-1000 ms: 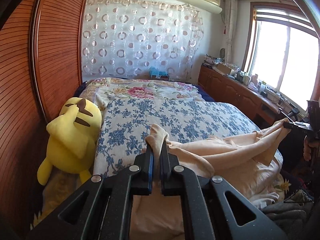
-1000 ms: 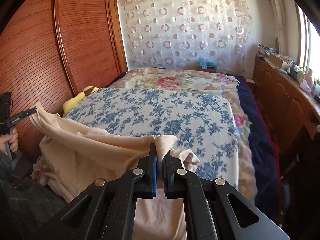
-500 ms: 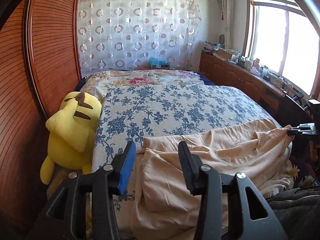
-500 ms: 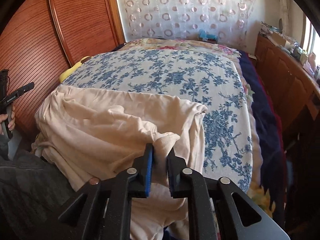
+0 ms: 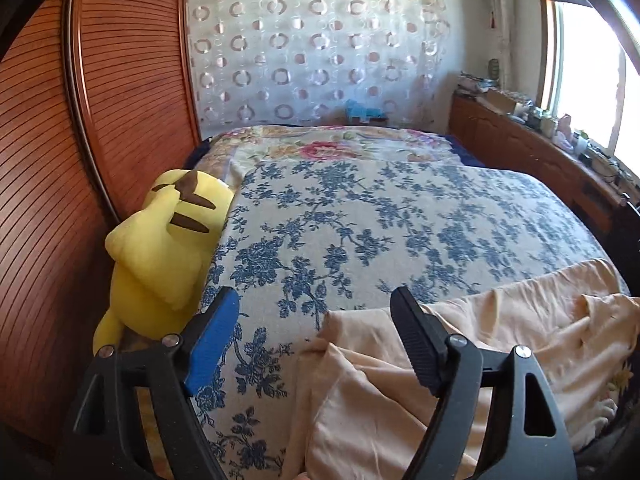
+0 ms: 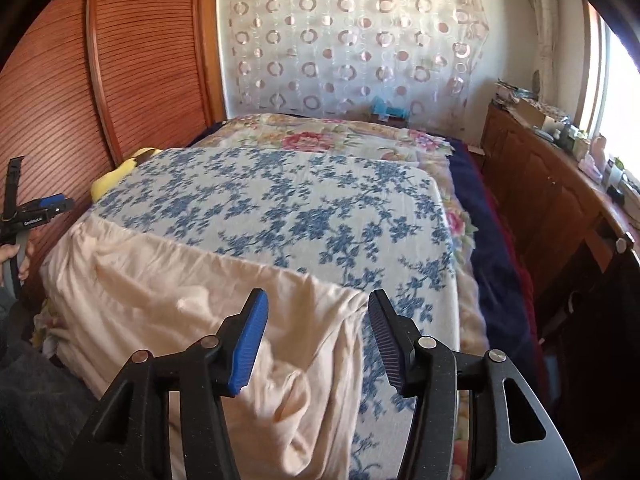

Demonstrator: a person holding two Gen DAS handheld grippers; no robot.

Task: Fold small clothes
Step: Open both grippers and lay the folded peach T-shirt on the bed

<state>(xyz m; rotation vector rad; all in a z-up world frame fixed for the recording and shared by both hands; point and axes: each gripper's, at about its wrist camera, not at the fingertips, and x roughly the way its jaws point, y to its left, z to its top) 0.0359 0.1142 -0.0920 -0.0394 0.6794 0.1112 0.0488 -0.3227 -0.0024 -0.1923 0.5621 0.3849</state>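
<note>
Letting go at both corners, the left tongs (image 5: pixel 316 344) and right tongs (image 6: pixel 316 340) spread wider over a peach garment (image 6: pixel 192 296) that a second ago hung pinched and lifted between them. The cloth now lies slack across the near edge of the bed (image 5: pixel 380 216), one corner under the left tongs' right finger, another beneath and between the right tongs' fingers; no pad presses it. The release suggests the spreading step is finished and the first fold can begin. Both tools tilt downward toward the bedspread, a hand (image 6: pixel 12 256) gripping the left one's handle far to the left of the right tongs. A yellow plush toy (image 5: pixel 168 248) sits just left of the left tongs.
</note>
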